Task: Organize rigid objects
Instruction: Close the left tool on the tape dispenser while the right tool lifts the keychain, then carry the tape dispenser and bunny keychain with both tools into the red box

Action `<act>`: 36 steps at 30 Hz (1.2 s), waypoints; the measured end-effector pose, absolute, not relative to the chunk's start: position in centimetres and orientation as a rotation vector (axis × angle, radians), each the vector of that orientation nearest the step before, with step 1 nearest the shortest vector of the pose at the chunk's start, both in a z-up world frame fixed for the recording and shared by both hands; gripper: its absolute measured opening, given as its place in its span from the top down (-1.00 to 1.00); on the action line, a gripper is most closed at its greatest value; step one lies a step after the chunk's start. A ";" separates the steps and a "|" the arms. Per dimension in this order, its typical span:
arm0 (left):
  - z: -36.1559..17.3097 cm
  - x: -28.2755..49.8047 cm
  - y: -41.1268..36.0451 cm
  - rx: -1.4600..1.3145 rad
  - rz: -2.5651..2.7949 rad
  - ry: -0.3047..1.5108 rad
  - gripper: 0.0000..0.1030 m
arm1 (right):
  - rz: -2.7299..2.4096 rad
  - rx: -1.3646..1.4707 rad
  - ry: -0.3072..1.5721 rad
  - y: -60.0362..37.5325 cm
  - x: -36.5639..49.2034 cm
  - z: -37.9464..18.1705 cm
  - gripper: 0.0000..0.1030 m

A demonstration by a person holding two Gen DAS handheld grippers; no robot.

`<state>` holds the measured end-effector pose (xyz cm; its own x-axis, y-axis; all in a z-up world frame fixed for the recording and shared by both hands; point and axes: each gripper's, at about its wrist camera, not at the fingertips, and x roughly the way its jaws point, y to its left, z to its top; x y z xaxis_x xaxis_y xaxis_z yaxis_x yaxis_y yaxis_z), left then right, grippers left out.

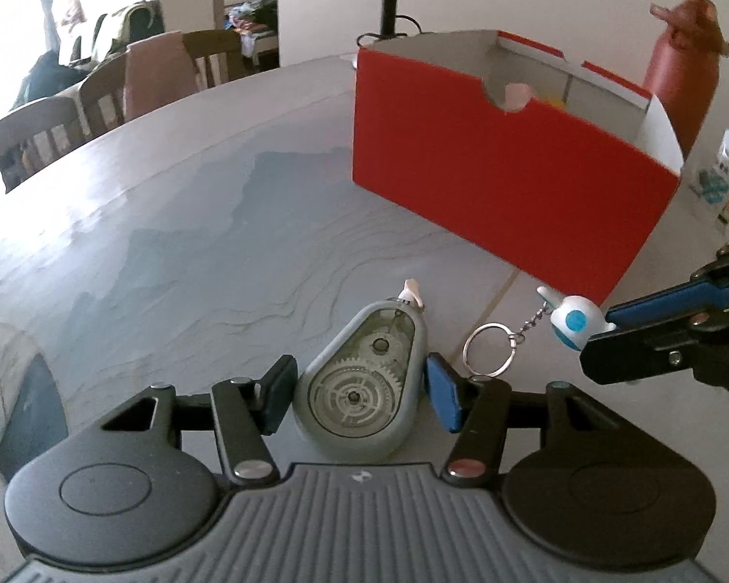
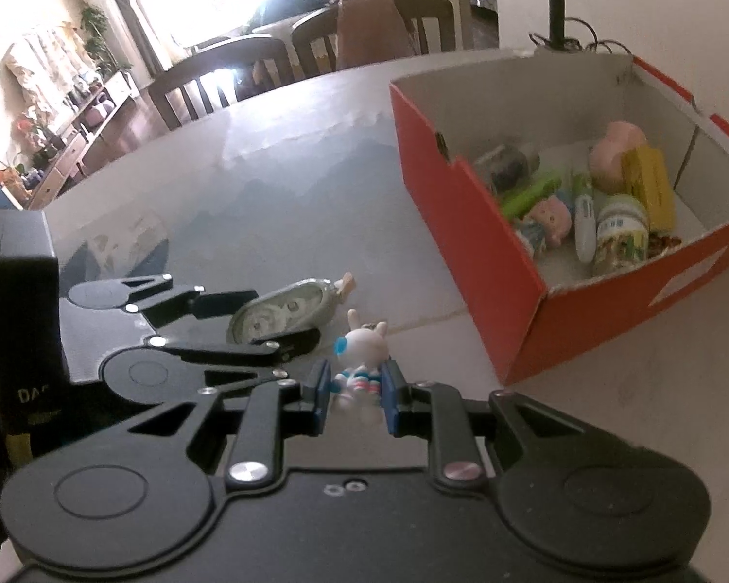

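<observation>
My left hand-held gripper [image 1: 357,396] brackets the correction-tape dispenser [image 1: 362,386], unclamped, long axis pointing ahead; right hand-held gripper [image 2: 354,396] clamps the rabbit keychain [image 2: 359,367].

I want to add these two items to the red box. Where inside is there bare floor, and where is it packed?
In the red box, the floor is bare at the far end, between the white end wall and the dark jar. The near end is crowded: pink figure, white pen, labelled bottle, yellow box. The open table left of the box is bare.
</observation>
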<state>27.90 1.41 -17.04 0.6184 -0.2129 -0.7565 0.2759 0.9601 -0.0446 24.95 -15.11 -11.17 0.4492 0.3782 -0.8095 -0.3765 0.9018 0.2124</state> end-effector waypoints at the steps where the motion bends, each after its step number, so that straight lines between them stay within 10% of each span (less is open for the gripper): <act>1: -16.8 27.8 1.4 0.068 -0.277 0.860 -0.10 | 0.473 0.005 0.995 -15.2 25.0 -10.9 0.60; 24: -5.3 27.4 -0.9 -0.025 -0.133 0.776 -0.10 | 0.614 0.001 0.798 -22.5 29.0 -2.1 0.82; 36: -5.8 28.0 -1.8 -0.074 -0.086 0.799 -0.10 | 0.669 -0.056 0.961 -23.4 26.7 -7.7 0.10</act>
